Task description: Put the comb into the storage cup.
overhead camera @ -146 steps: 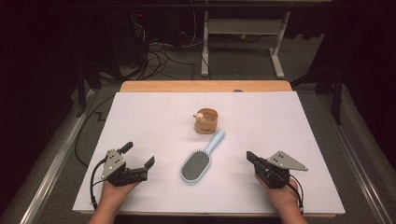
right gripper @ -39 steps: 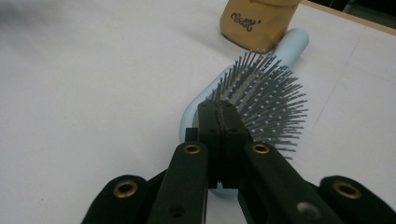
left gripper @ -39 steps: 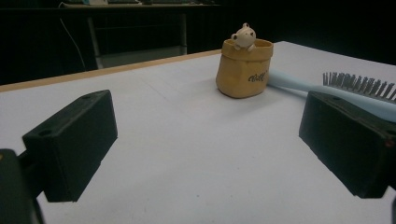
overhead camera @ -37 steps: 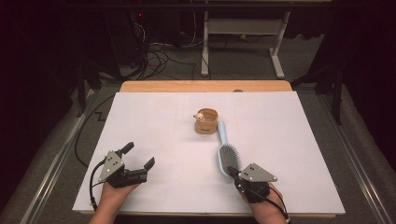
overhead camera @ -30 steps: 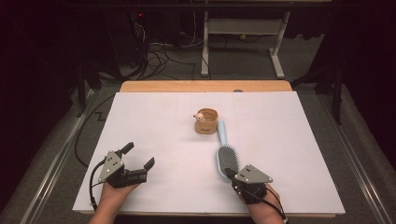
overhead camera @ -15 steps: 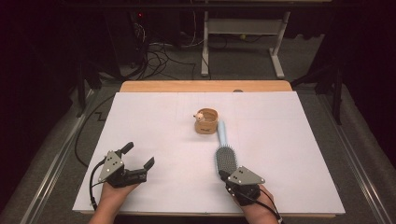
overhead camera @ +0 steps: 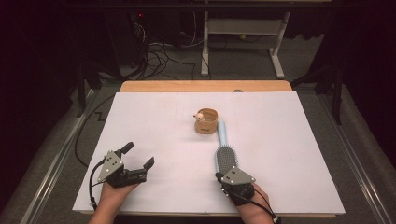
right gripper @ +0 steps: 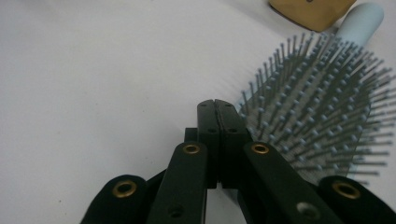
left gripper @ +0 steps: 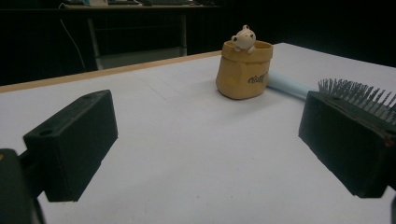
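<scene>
Step in hand, as I read it: right gripper (overhead camera: pixel 228 176) is nudging the hairbrush (overhead camera: pixel 226 157) round, not carrying it. Jaws pressed tight together w/ nothing between them; their tips sit against the near end of the brush head, at the left edge of the bristles (right gripper: pixel 322 88) in the right gripper view. Brush lies bristles-up on the white table (overhead camera: pixel 299 154), head toward 6 o'clock, pale blue handle (overhead camera: pixel 221 130) pointing to 12, its far end just beside the little tan cup (overhead camera: pixel 206 121) w/ the bear figure, at the cup's 3 o'clock; touching or not, can't tell.

Left gripper (overhead camera: pixel 138 156) rests at the table's 7 o'clock corner, jaws wide apart, holding nothing, aimed toward the cup.

Next move prob calls for either opening the right jaws and taking the brush by handle or head rim, or going on pushing. Pushing toward 12 risks the handle knocking the cup.

Room: lots of bare sheet at 3 and 9 o'clock of the brush. Near table edge is close behind both hands; far wooden edge (overhead camera: pixel 205 86) well apart from the cup.
</scene>
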`<state>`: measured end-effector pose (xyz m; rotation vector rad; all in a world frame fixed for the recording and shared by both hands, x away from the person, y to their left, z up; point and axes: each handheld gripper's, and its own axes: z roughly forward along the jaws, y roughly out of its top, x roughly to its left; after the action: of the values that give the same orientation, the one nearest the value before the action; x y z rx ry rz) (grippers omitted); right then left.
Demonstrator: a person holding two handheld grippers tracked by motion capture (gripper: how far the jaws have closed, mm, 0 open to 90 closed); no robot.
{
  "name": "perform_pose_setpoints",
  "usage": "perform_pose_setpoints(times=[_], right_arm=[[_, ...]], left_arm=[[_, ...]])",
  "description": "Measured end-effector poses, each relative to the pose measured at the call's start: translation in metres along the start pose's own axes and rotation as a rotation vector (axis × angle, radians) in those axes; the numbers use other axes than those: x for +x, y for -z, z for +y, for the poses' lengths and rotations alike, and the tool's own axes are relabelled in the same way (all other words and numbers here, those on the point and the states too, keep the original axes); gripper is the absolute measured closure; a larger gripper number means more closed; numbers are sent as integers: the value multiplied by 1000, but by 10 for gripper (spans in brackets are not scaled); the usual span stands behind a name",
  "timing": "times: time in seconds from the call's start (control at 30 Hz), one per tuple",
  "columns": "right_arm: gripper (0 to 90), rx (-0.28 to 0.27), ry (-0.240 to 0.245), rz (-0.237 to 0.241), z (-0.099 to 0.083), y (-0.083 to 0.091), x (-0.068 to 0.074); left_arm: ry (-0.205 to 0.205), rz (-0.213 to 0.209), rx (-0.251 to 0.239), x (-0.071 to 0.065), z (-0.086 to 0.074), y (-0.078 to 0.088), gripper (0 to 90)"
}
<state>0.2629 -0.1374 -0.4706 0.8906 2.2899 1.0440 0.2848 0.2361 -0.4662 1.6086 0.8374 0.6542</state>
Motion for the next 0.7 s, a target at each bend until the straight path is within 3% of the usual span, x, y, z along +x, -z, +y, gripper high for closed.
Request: perform_pose_setpoints(times=[0.47,0.7], right_arm=[[900,5,-56,-54,-10,14,-22],[900,10,-108,-105,-18,24,-45]], left_arm=[[2,-7,-3,0,0,1,56],[6,-9,-7,0,1,2,56]])
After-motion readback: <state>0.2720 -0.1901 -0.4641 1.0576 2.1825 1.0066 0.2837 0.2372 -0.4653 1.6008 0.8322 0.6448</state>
